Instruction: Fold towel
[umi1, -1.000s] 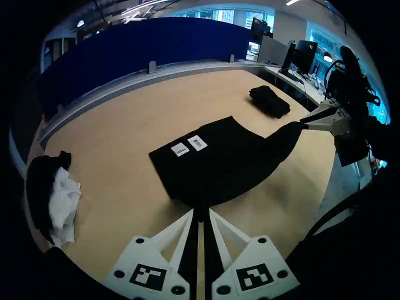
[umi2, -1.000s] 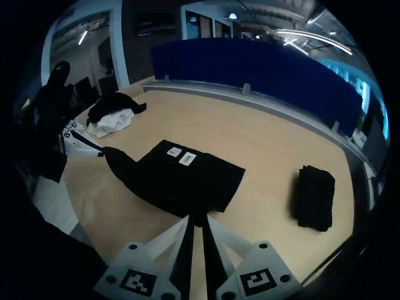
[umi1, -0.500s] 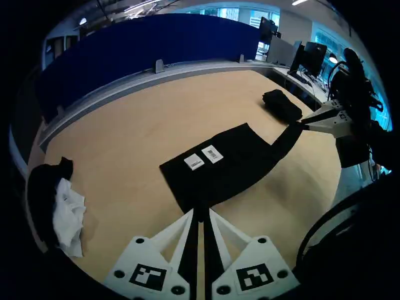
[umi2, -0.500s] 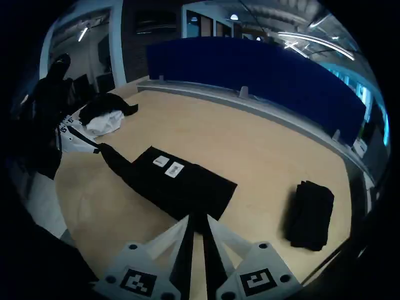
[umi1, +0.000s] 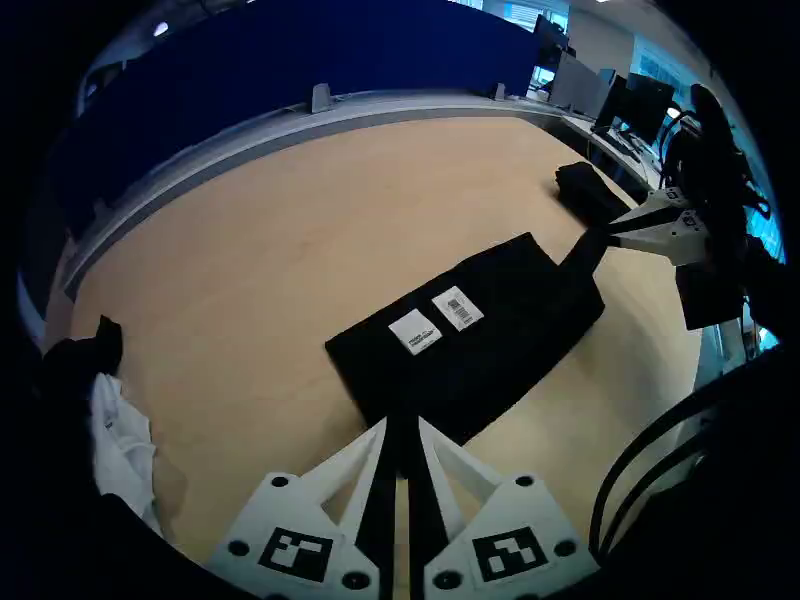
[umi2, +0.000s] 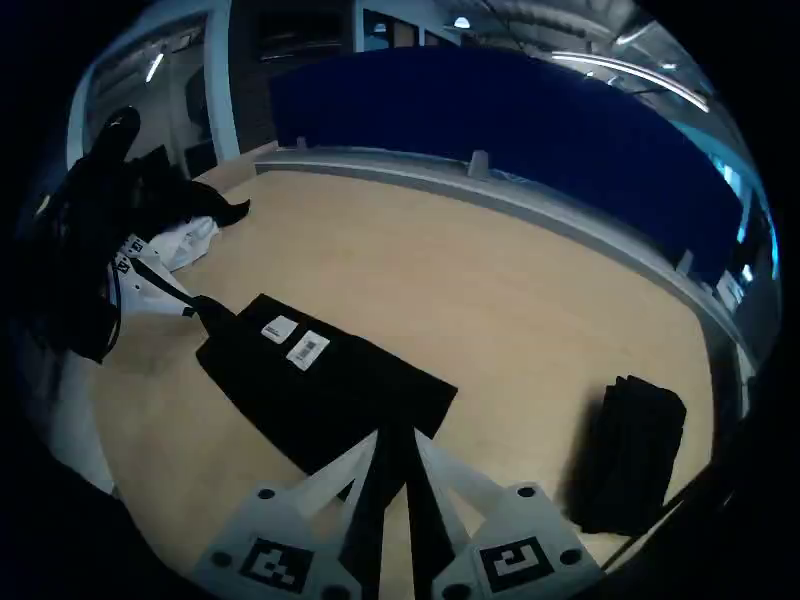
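Observation:
A black towel (umi1: 490, 340) with two white labels (umi1: 436, 320) lies spread flat on the wooden table (umi1: 280, 230). My left gripper (umi1: 403, 428) is shut on the towel's near corner at the bottom of the left gripper view. Its far corner is pinched by my right gripper (umi1: 600, 236), held by a person's hand at the right edge. In the right gripper view the towel (umi2: 330, 390) runs from my right gripper (umi2: 395, 442), shut on one corner, to my left gripper (umi2: 197, 304), shut on the other end.
A folded black towel (umi2: 632, 450) sits near the table's edge (umi1: 588, 190). A pile of black and white cloth (umi1: 112, 440) lies at the other end (umi2: 185, 238). A blue partition (umi2: 500, 110) lines the far side. Monitors (umi1: 640, 100) stand beyond the table.
The towel hung in a sagging fold between the grippers. Both grippers have come down and drawn it out, and it now lies flat and straight on the table.

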